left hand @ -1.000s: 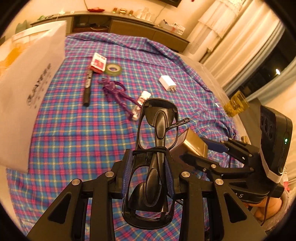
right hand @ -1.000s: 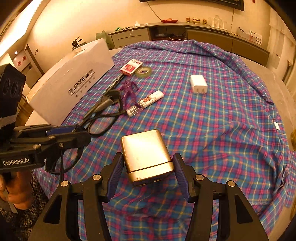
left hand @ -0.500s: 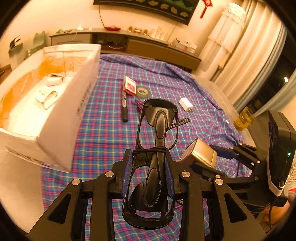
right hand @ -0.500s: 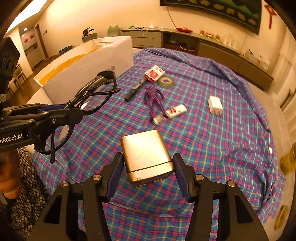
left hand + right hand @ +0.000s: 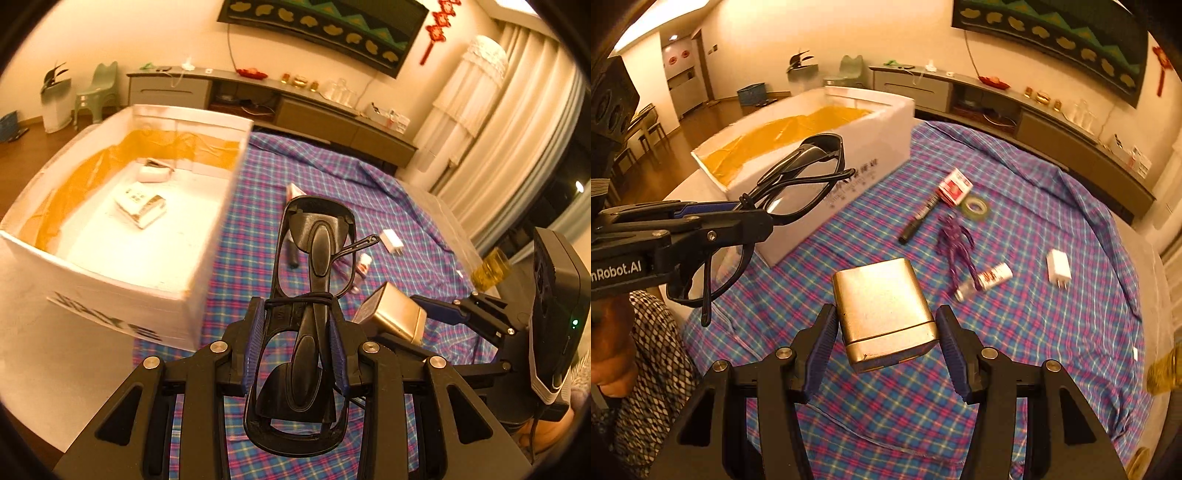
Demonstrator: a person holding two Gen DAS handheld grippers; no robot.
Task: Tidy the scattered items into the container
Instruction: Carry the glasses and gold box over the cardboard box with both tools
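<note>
My left gripper [image 5: 297, 339] is shut on folded black glasses [image 5: 314, 258], which stick out forward, in the air beside the white box [image 5: 110, 306]. The box, lined in yellow, stands at the left with two small packs [image 5: 140, 206] on its floor. My right gripper [image 5: 886, 339] is shut on a gold metal tin [image 5: 882, 302], held above the plaid cloth [image 5: 1034, 350]. In the right wrist view the left gripper [image 5: 753, 218] and glasses [image 5: 798, 184] hang in front of the box [image 5: 871, 147]. On the cloth lie a black marker [image 5: 918, 221], red-white pack [image 5: 955, 186], tape roll [image 5: 975, 208], purple cord [image 5: 955, 240], small tube [image 5: 988, 278] and white charger [image 5: 1058, 271].
A yellow glass [image 5: 491, 273] stands at the table's right edge. A low cabinet [image 5: 332, 114] runs along the back wall, curtains to the right. A person's hand and patterned sleeve [image 5: 653, 369] are at the lower left in the right wrist view.
Both grippers have risen and swung left toward the white box, keeping their loads. The box's inside has come into view; the loose items have slid right and farther off.
</note>
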